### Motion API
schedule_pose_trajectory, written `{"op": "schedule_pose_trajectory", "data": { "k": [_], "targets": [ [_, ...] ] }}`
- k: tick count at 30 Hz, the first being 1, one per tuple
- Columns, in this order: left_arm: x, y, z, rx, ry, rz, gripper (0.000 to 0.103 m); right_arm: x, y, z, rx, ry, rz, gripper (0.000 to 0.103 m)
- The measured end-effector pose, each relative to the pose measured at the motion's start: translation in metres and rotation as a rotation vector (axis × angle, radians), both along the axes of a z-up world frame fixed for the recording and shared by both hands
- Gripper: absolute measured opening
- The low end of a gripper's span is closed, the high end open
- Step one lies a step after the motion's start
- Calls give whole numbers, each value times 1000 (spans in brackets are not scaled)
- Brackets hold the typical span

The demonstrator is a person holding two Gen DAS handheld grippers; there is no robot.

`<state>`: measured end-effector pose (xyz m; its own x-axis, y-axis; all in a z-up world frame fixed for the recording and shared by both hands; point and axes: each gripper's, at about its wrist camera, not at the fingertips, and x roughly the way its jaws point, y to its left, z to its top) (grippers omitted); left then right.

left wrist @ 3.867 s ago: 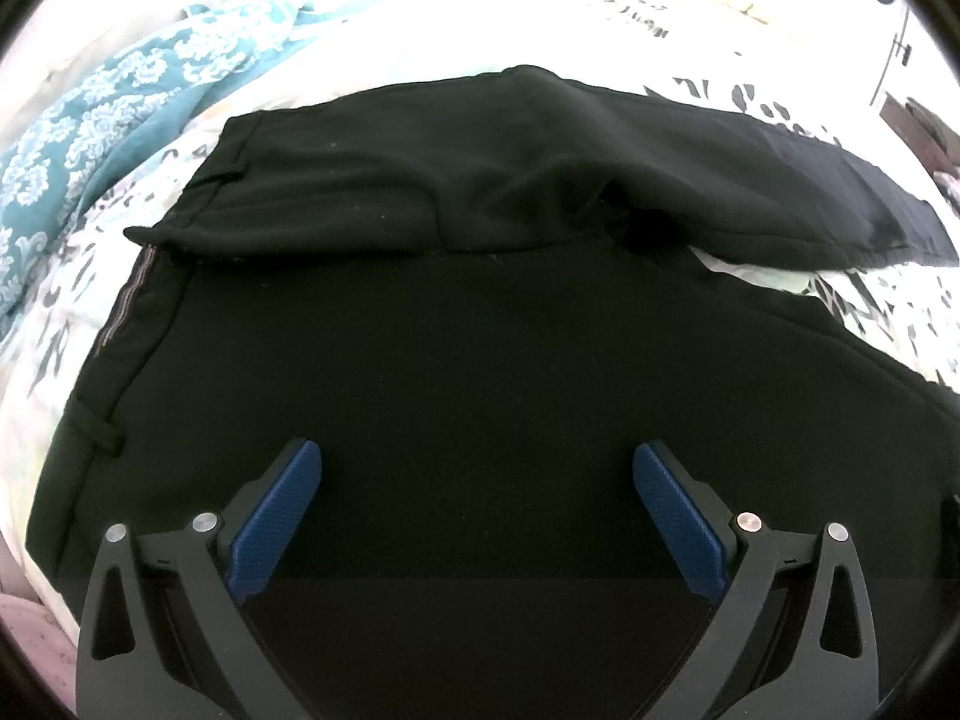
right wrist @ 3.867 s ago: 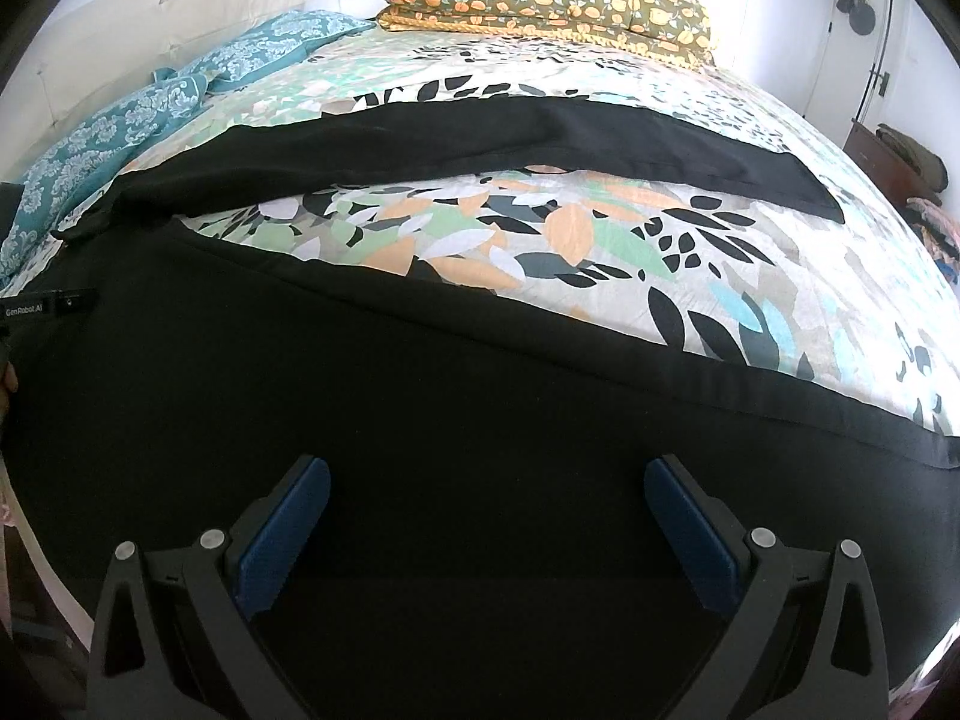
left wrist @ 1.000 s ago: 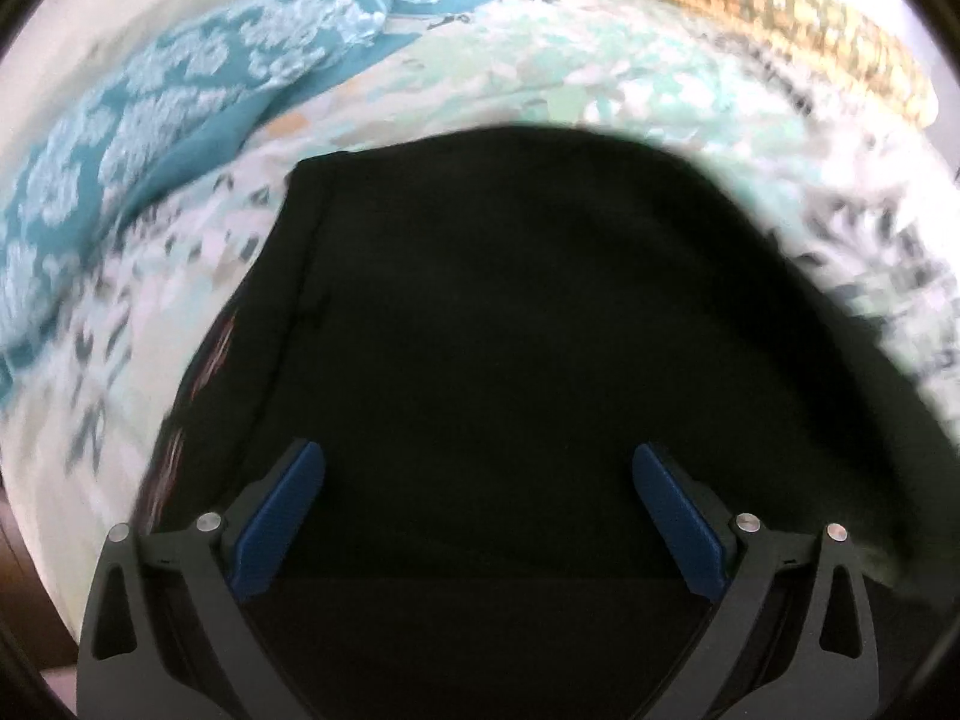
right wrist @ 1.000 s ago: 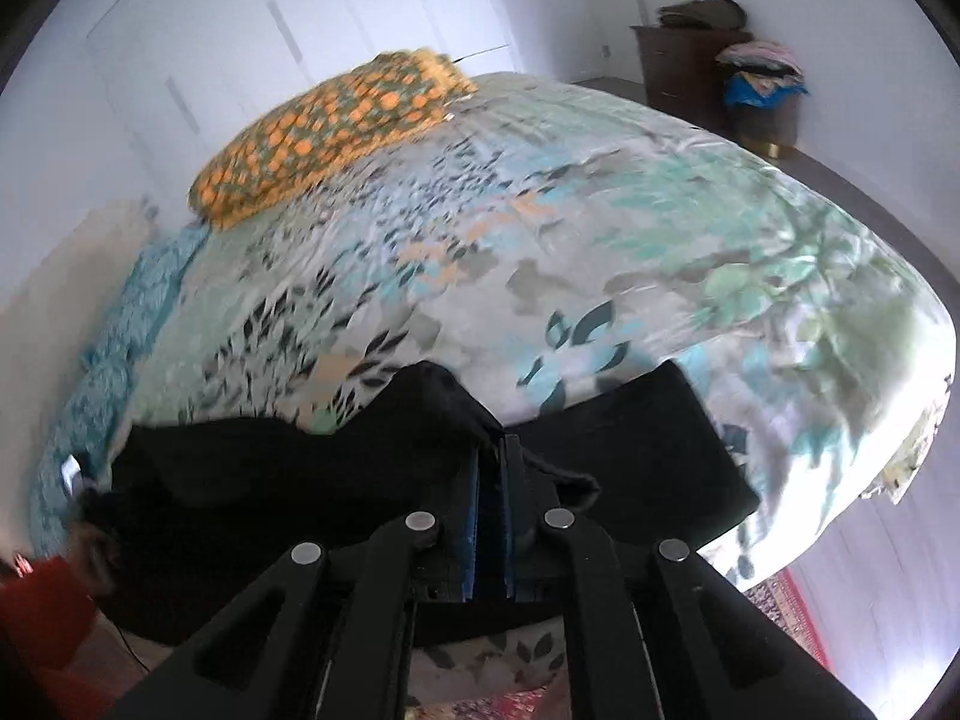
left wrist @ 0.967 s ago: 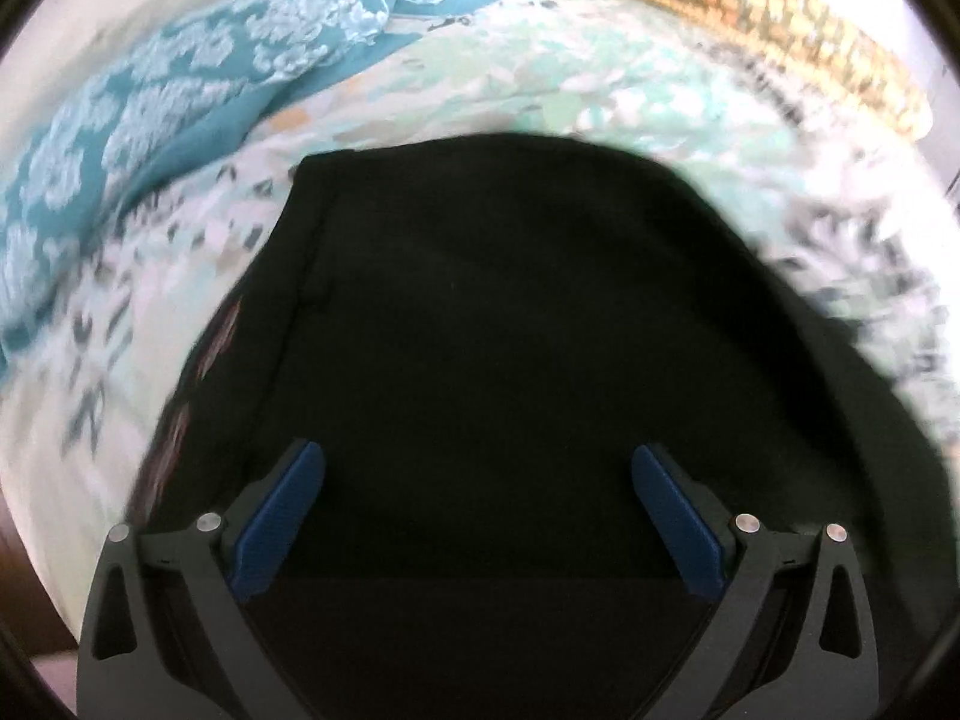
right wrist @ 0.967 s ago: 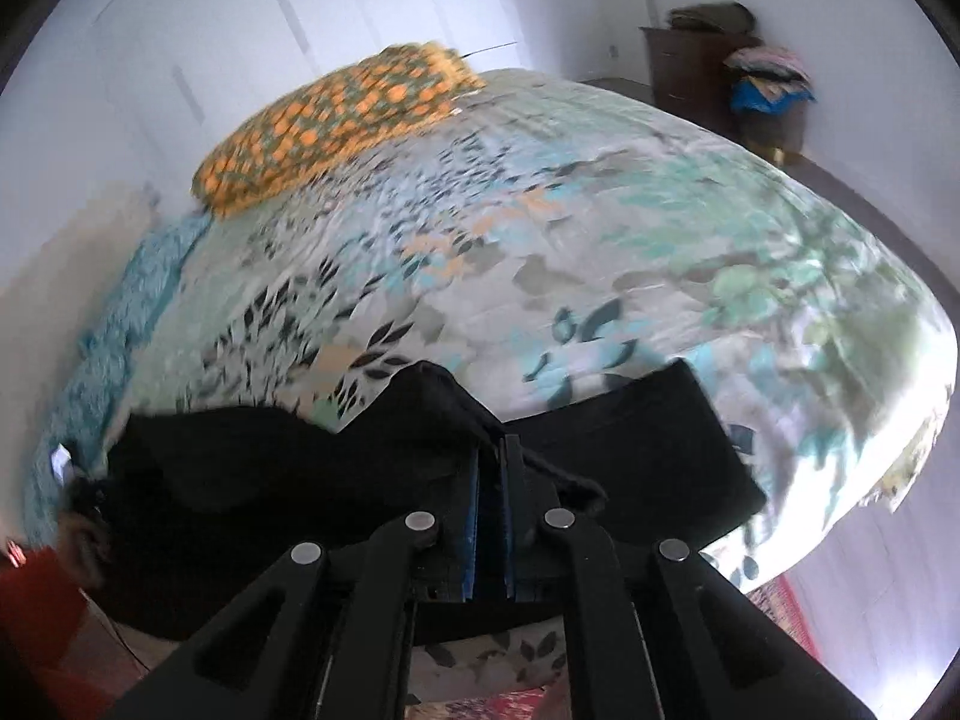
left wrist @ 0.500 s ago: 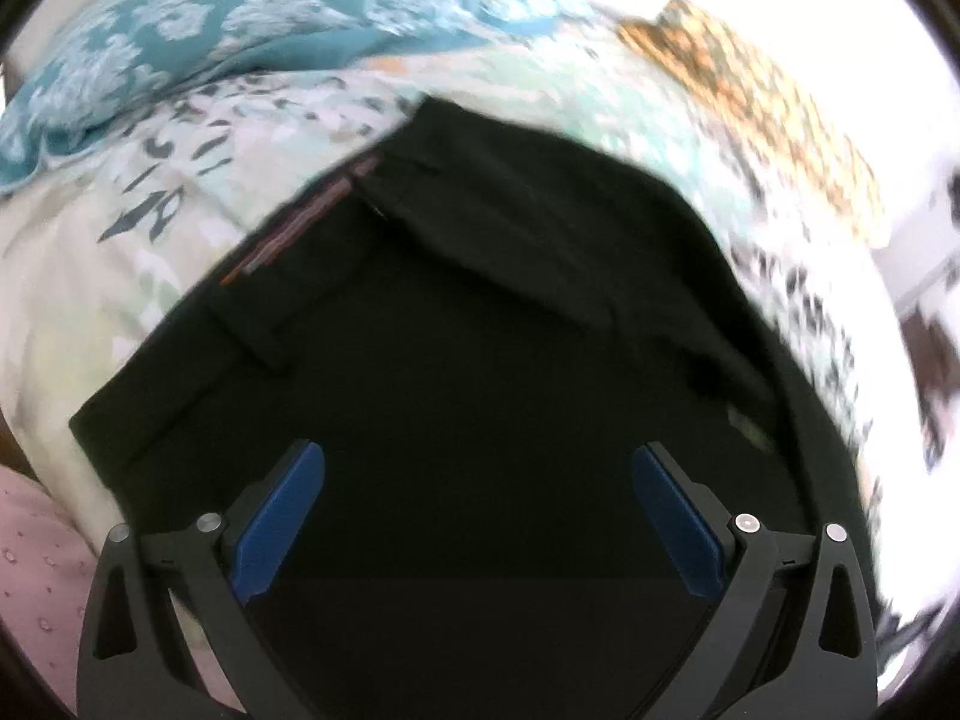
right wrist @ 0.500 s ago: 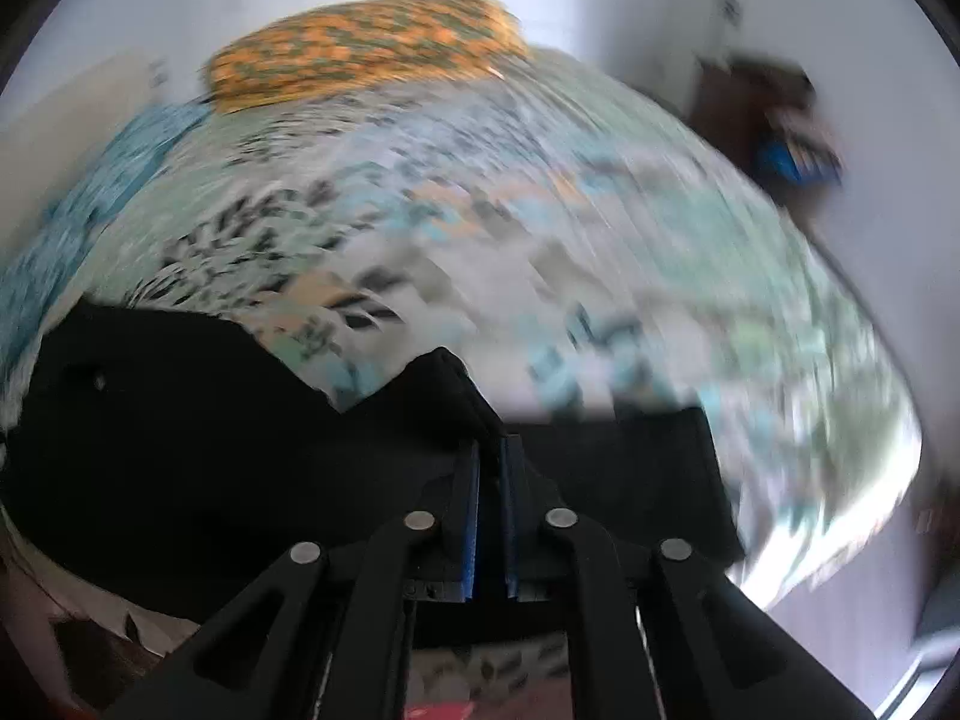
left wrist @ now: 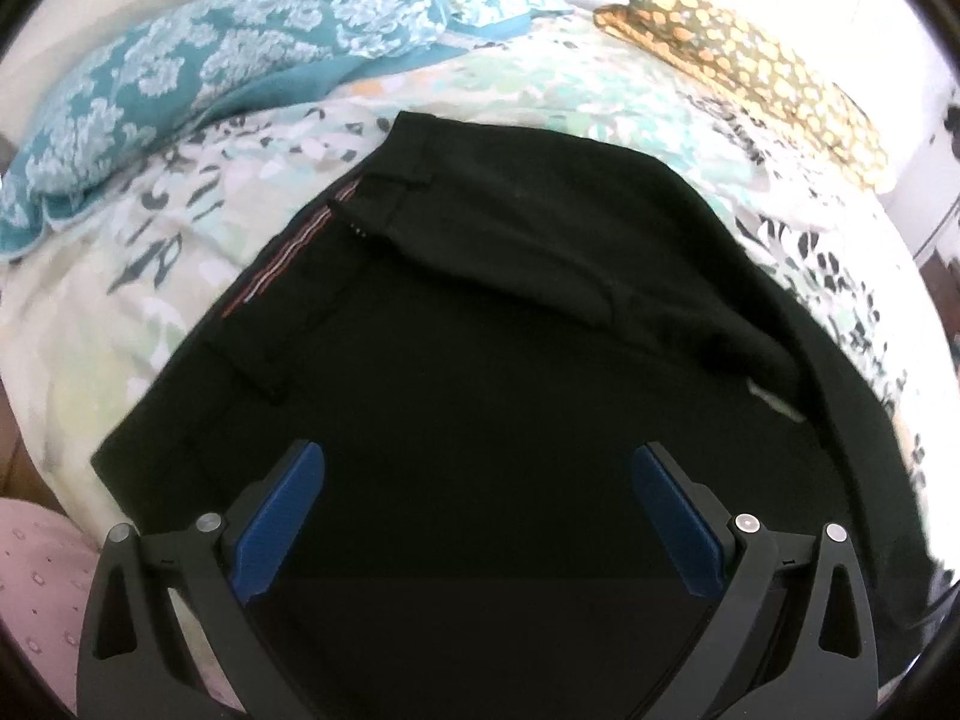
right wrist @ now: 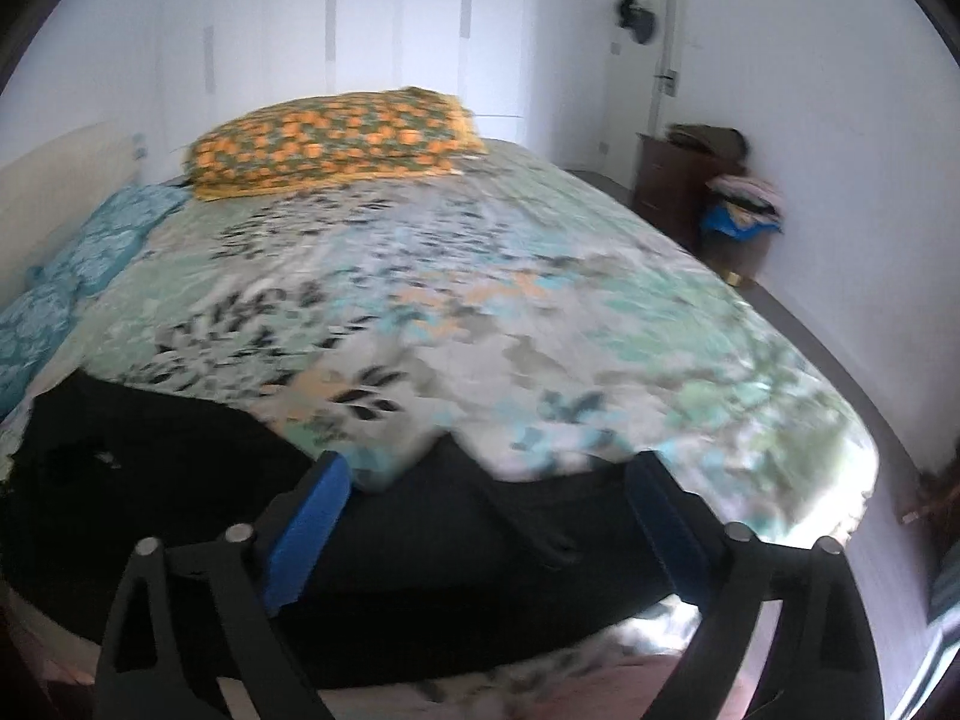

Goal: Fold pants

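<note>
- Your right gripper (right wrist: 486,525) has just been opening, releasing the black pants (left wrist: 510,372) near the floral bedspread's (right wrist: 540,312) edge.
- Your left gripper (left wrist: 480,510) gapes empty above the waistband (left wrist: 288,252); square edges before creasing.

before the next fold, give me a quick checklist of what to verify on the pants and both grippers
1. Right gripper free of cloth: ok, its jaws have just been opening and nothing is pinched.
2. Left gripper open and empty: ok.
3. Pants fully on the bed: ok.
4. Legs laid together: cannot tell, the far end is hidden.
5. Waistband flat: not ok, the upper layer lies skewed with a wrinkled ridge.
</note>
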<state>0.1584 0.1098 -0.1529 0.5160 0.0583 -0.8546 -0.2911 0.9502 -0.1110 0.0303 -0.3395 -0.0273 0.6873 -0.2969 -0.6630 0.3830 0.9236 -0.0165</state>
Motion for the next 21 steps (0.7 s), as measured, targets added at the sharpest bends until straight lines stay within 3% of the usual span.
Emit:
{"op": "schedule_pose_trajectory", "data": {
  "k": [5,8,12,15,18,21],
  "targets": [
    [0,2,-1,6,8,4,103,8,46,-8,85,-68,76,94],
    [-2,5,4,4,-6,12,103,4,70,-22,98,-49,140,94],
    [-5,13,9,-19,-19,41,103,-26,62,-16,83,-132,57,94],
    [-3,18,6,-39,-12,72,103,-48,38,-15,172,-197,-36,94],
    [-2,19,4,-40,-8,90,103,-59,18,-26,290,-194,-93,94],
    [-4,17,6,-28,-16,79,103,-51,7,-41,450,-168,-81,94]
  ]
}}
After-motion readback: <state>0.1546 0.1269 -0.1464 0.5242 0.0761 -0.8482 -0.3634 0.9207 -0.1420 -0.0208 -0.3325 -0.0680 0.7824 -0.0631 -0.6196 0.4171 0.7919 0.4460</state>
